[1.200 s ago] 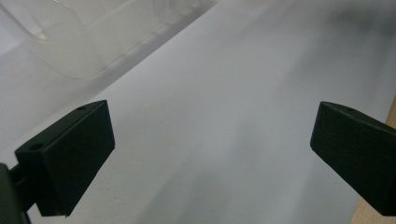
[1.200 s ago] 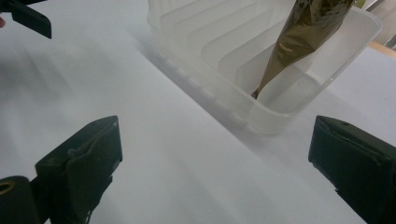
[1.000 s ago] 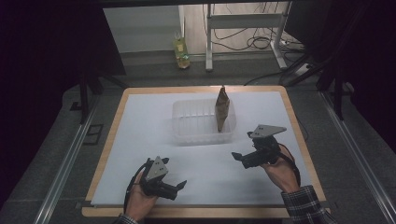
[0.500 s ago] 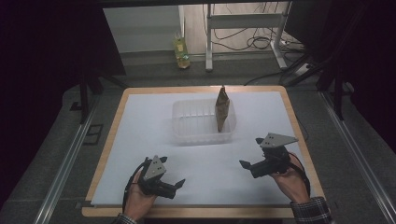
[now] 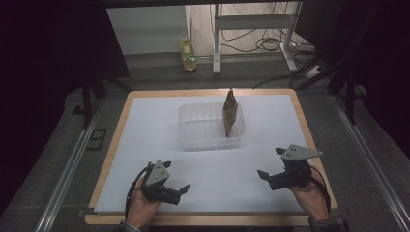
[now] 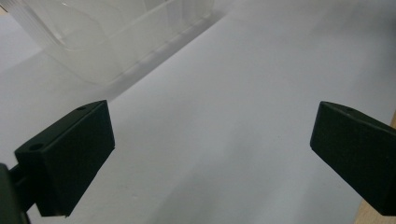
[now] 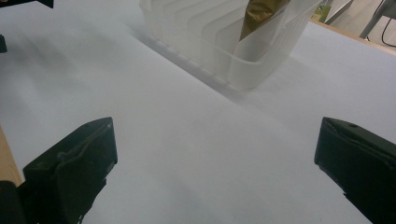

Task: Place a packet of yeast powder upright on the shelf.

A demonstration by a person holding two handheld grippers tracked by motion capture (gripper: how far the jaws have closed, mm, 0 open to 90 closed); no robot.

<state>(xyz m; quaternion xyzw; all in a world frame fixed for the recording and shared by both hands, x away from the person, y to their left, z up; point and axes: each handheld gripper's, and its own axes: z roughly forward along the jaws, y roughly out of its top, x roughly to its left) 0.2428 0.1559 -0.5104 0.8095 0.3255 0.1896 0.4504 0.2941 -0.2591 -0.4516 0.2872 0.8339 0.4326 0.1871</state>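
Clear tub (image 5: 211,126) holding an upright, perhaps paper, brown packet (image 5: 229,113).

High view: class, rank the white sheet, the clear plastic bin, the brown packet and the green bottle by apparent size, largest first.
1. White sheet
2. Clear plastic bin
3. Brown packet
4. Green bottle

The bottle stands farther from the camera, on the floor beyond the table, so its last place is unsure.
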